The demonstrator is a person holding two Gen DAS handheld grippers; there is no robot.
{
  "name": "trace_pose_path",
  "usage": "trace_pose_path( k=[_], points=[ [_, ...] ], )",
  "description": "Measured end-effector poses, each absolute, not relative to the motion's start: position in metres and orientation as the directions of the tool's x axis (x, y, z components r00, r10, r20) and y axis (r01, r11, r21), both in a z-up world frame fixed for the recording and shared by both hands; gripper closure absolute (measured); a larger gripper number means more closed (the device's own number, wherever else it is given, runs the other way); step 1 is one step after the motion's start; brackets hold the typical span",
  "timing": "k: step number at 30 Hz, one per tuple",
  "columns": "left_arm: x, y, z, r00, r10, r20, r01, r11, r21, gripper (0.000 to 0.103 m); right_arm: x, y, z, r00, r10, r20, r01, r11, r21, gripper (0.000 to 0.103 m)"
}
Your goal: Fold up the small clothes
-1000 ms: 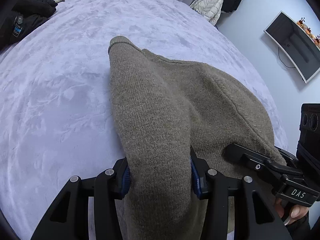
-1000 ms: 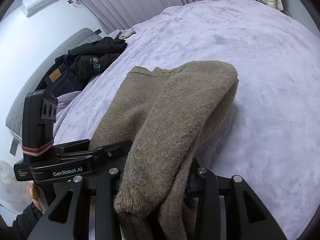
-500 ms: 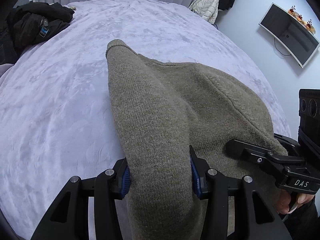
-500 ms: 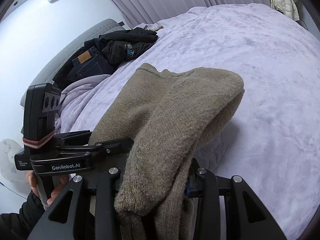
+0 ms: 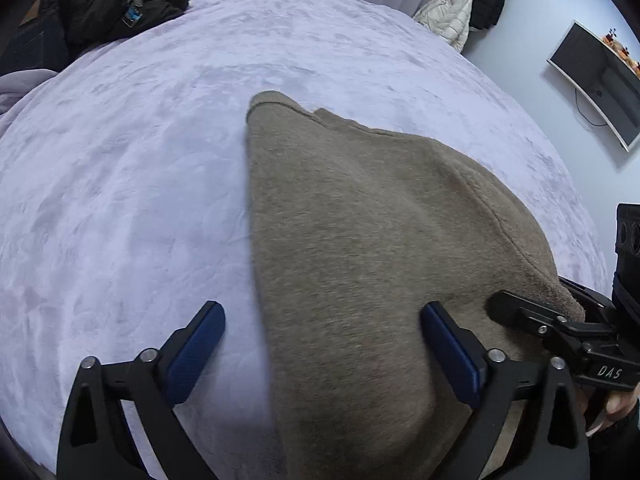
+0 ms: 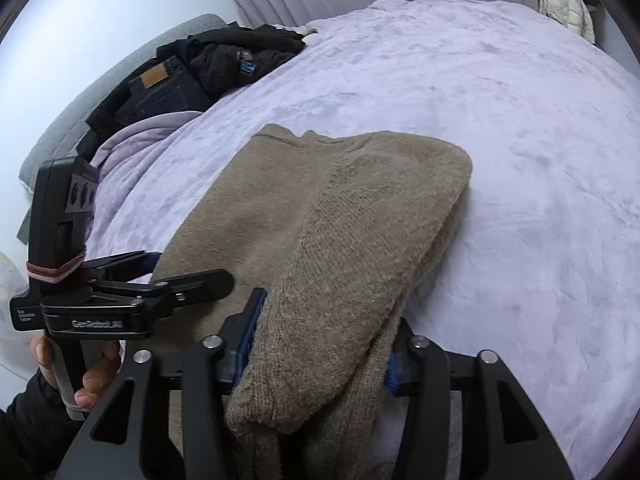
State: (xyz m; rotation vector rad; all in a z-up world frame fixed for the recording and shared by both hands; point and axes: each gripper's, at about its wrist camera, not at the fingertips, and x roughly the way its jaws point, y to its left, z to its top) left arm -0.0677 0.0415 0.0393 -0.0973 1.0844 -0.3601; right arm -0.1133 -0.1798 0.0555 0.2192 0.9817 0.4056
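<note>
An olive-brown knitted sweater (image 5: 360, 240) lies folded over on the lilac bed cover (image 5: 120, 168). My left gripper (image 5: 324, 356) stands wide, its jaws opening. The sweater's near end lies between them, and the left blue pad (image 5: 196, 352) is clear of the cloth. In the right wrist view the sweater (image 6: 340, 220) has a thick fold bunched between the jaws of my right gripper (image 6: 324, 344). Those jaws are opening, though the cloth still fills the gap and touches both pads. Each gripper shows in the other's view: the right gripper (image 5: 560, 332), the left gripper (image 6: 160, 288).
Dark clothes (image 6: 224, 60) and jeans (image 6: 160, 88) are piled at the bed's far left corner. A white padded jacket (image 5: 444, 20) hangs beyond the bed. A monitor (image 5: 592, 80) is on the right wall. A person's hand (image 6: 92, 376) holds the left gripper's handle.
The left jaws have sprung apart and let go of the sweater. Both grippers moved across the bed, slightly lower. The sweater's far part now lies flatter on the cover.
</note>
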Motion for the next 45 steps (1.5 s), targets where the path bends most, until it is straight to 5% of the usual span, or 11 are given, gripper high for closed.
trace_pose_path(
  k=[5,10,13,17,20,27,36,41,45],
  points=[
    [-0.088,0.063,0.064,0.484,-0.282,-0.829,0.204,0.957,-0.206,0.003,-0.132,-0.211,0.066,0.527,0.397,-0.752,-0.171,0.916,0.363,0.034],
    [-0.094,0.056,0.093,0.575,-0.180,-0.798,0.184,0.979,-0.088,0.003,-0.168,-0.198,0.111,0.664,0.259,-0.702,-0.258,0.960,0.110,0.034],
    [-0.090,0.042,0.087,0.574,-0.099,-0.813,0.189,0.982,0.013,0.003,-0.186,-0.167,0.130,0.689,0.292,-0.664,-0.390,0.921,0.001,0.034],
    [-0.085,0.043,0.058,0.498,-0.102,-0.861,0.191,0.982,-0.006,0.003,-0.198,-0.134,0.125,0.646,0.372,-0.667,-0.532,0.846,-0.043,0.034],
    [-0.080,0.053,0.042,0.454,-0.144,-0.879,0.150,0.985,-0.084,0.000,-0.189,-0.128,0.094,0.608,0.282,-0.742,-0.507,0.857,-0.089,0.031],
    [-0.076,0.040,0.032,0.430,-0.136,-0.893,0.179,0.982,-0.063,0.000,-0.182,-0.143,0.059,0.554,0.308,-0.774,-0.487,0.873,-0.002,0.029],
    [-0.056,0.033,0.063,0.457,-0.083,-0.886,0.182,0.983,0.002,0.000,-0.159,-0.156,0.106,0.586,0.379,-0.716,-0.483,0.873,0.068,0.025],
    [-0.051,0.035,0.037,0.387,-0.105,-0.916,0.177,0.984,-0.038,0.000,-0.129,-0.150,0.083,0.486,0.396,-0.779,-0.447,0.879,0.168,0.025],
    [-0.050,0.035,0.054,0.410,-0.098,-0.907,0.197,0.980,-0.017,0.000,-0.136,-0.138,0.072,0.500,0.316,-0.807,-0.451,0.890,0.068,0.025]
  ],
)
